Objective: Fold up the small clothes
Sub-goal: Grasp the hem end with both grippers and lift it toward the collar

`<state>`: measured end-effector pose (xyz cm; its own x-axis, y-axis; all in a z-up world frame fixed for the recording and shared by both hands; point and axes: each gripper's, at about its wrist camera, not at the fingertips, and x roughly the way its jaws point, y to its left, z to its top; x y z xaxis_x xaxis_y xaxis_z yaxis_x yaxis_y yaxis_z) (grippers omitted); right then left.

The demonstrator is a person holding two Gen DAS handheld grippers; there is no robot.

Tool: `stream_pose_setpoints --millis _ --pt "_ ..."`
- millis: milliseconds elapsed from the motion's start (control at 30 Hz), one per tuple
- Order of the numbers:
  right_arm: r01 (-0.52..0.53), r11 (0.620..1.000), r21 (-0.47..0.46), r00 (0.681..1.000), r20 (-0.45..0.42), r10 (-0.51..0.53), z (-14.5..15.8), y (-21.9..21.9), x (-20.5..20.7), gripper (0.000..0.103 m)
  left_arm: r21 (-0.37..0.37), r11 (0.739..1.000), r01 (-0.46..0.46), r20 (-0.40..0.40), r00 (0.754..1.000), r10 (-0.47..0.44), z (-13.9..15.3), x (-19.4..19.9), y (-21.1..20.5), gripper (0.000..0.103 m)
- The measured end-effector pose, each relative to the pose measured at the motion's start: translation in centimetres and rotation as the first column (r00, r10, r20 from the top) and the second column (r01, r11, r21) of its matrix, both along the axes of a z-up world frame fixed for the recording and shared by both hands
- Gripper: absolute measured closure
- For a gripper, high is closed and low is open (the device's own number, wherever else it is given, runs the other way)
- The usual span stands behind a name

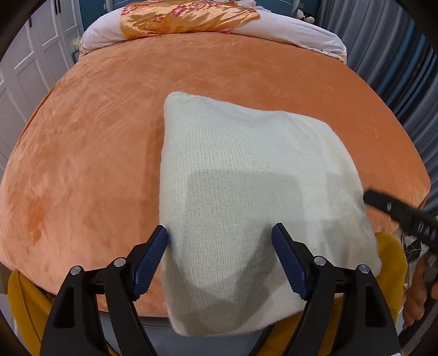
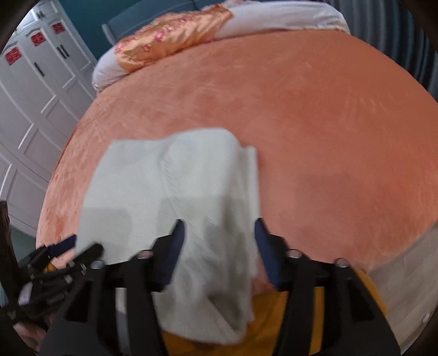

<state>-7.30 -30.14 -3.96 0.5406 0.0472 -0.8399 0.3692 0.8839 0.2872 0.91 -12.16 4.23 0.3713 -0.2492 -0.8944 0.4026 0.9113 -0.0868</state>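
Note:
A cream knitted garment (image 1: 246, 186) lies folded on the orange bed cover, its near end hanging over the bed's front edge; it also shows in the right wrist view (image 2: 175, 191), which is blurred. My left gripper (image 1: 220, 235) is open above the garment's near left part, holding nothing. My right gripper (image 2: 219, 230) is open over the garment's near right edge, holding nothing. The right gripper also shows at the right edge of the left wrist view (image 1: 394, 210). The left gripper shows at the lower left of the right wrist view (image 2: 71, 252).
The orange bed cover (image 1: 109, 153) fills most of both views. A white pillow with an orange flowered cloth (image 1: 189, 19) lies at the head of the bed. White wardrobe doors (image 2: 32, 90) stand to the left, a curtain (image 1: 397, 54) to the right. Yellow clothing (image 2: 273, 323) shows below the grippers.

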Motion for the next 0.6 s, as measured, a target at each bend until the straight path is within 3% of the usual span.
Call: stream_pose_setpoints --millis 267,367,533,600 --pt "0.026 0.992 0.124 0.999 -0.039 -0.022 -3.6 -0.2 0.6 0.041 -0.077 0.996 -0.046 -0.075 0.996 0.04 0.1 1.1 0.3 0.019" --pt "0.027 0.986 0.165 0.999 -0.037 -0.021 -4.3 -0.9 0.9 0.04 -0.082 0.994 -0.074 -0.101 0.993 0.065 -0.8 2.3 0.4 0.018" --pt "0.017 0.975 0.22 0.999 -0.041 -0.009 -5.6 -1.6 1.7 0.031 -0.092 0.991 -0.096 -0.141 0.987 0.083 -2.7 3.7 0.2 0.005" --pt "0.016 0.969 0.245 0.999 -0.037 -0.007 -6.0 -1.8 1.7 0.028 -0.089 0.992 -0.093 -0.146 0.986 0.08 -3.3 4.0 -0.1 0.005"
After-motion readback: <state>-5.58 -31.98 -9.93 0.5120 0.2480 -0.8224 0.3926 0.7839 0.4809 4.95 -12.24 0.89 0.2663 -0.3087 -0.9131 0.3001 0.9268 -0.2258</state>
